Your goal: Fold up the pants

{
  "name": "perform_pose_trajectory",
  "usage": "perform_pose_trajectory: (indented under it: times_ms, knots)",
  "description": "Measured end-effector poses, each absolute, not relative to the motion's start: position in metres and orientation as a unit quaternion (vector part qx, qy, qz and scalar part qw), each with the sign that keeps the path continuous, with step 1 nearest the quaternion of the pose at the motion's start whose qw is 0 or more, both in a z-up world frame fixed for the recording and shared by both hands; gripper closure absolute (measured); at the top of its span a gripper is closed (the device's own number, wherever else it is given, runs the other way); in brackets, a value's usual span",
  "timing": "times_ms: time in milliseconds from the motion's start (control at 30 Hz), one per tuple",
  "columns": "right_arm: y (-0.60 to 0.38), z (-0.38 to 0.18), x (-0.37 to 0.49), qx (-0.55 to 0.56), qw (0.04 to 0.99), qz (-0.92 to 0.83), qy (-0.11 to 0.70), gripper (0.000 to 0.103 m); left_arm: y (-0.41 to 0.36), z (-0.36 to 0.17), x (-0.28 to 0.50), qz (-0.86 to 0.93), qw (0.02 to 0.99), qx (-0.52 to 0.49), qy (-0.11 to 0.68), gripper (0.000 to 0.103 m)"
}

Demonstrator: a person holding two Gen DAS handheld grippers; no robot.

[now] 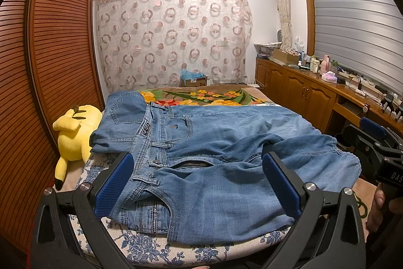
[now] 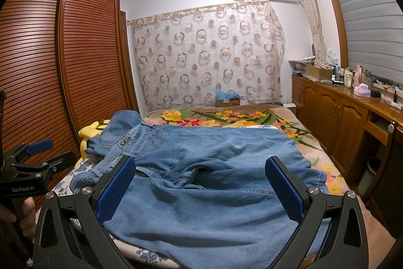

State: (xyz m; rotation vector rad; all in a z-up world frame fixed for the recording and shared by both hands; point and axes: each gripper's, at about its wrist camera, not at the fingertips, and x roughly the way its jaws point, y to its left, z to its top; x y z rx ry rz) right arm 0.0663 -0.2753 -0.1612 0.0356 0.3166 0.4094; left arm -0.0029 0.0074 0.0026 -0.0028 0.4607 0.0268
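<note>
Pants: one pair of jeans (image 1: 214, 155) lay on the bed (image 1: 141, 243).
Plush: one yellow toy (image 1: 73, 135) touched the jeans' waistband end.
Left gripper (image 1: 196, 183): jaws apart, empty.
Right gripper (image 2: 201, 185): jaws apart, empty.

Plush toy (image 2: 93, 130) mostly behind jeans (image 2: 206, 168)

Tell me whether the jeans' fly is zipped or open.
Open. In the left wrist view the jeans lie spread on the bed, and below the waistband button the zipper gapes, teeth exposed.
</note>
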Motion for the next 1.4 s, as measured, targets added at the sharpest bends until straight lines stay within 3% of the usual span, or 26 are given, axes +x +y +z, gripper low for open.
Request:
perform_pose_trajectory:
  times_ms: [733, 1400]
  knots:
    - [-0.275, -0.164, 0.069, 0.018, 0.964, 0.206, 0.168, 0.001, 0.008, 0.011, -0.002, 0.014, 0.971, -0.005, 0.240, 0.001]
    - [-0.281, -0.171, 0.087, -0.007, 0.953, 0.196, 0.229, 0.001, 0.057, -0.054, 0.026, 0.014, 0.950, -0.021, 0.312, 0.001]
